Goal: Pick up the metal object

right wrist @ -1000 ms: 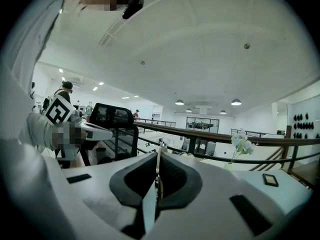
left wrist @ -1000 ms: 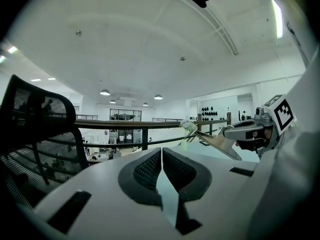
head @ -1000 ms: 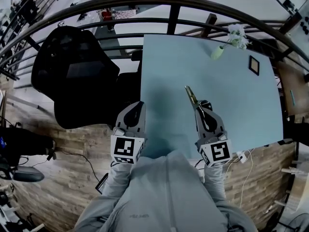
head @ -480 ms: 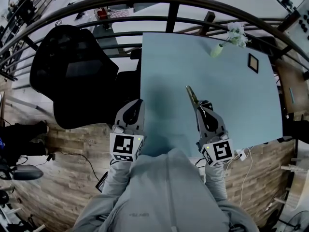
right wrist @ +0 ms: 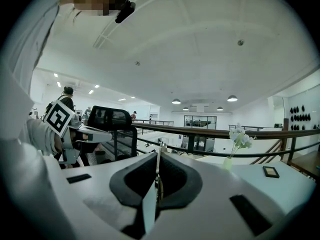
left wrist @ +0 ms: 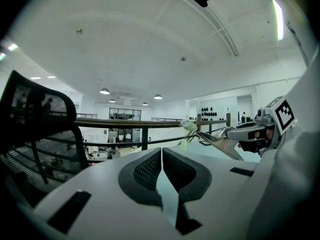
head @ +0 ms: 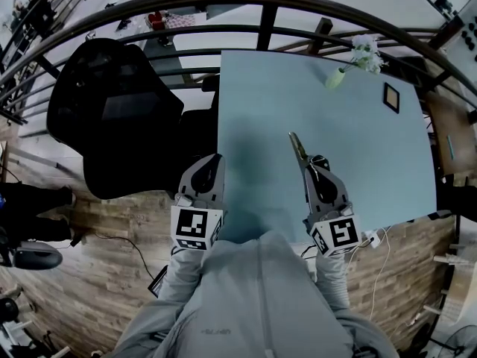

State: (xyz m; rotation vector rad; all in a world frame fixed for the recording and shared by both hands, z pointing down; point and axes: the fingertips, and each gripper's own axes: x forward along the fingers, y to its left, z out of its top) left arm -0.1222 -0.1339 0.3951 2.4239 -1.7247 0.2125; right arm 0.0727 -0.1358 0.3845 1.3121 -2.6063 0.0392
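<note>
Ok, status. Left gripper: jaws pressed together, nothing between them. It hangs at the near left edge of the counter, doing no work.

Right gripper: jaws pinched tight on the metal object, gripping its near end. The rest of it sticks out forward past the fingertips, over the counter, tapering to a point. From the left gripper view it looks tilted up and clear of the surface, so I judge the pick as made and the piece as carried.

Handling, my read: thin flat strip, stiff, probably light. Smooth metal on rubber pads is likely slippery and free to pivot, since most of its length hangs out as a lever. Best hold is where I have it, flat faces between the pads at the wider rear end. A grip nearer the middle would cut the swing. The point is sharp-looking, so I'd keep it away from the other gripper.

Further out on the counter: a small vase with white flowers near the far edge, and a dark little frame to its right, both well apart from the strip. A black office chair stands off the left side, and the railing is beyond.
</note>
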